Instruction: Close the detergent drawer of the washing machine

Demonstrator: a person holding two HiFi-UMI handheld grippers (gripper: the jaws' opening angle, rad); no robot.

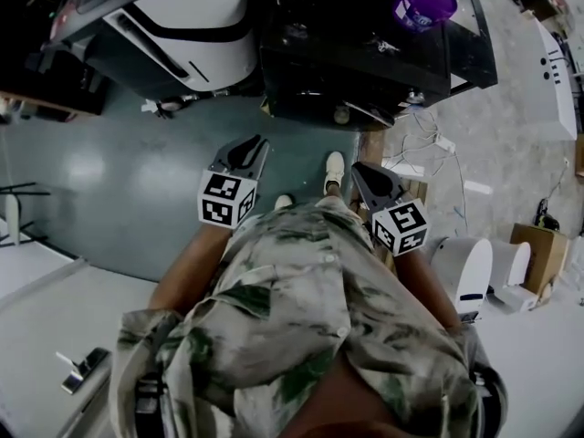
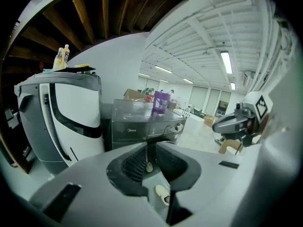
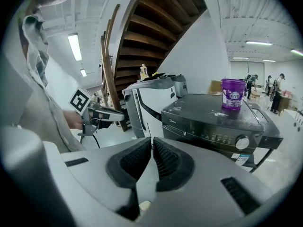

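The black washing machine stands ahead of me, a step away, with a purple tub on its lid. The drawer front, at the left of its control panel, looks flush with the panel. My left gripper hangs over the floor short of the machine, its jaws a narrow gap apart with nothing between them. My right gripper is held beside it, pointing at the machine. Its jaws are shut and hold nothing. Neither gripper touches the machine.
A white and grey appliance stands left of the washer, under a wooden stair. Cables lie on the floor to the right. A white rounded unit and a cardboard box stand nearby. My shoe is near the washer's front.
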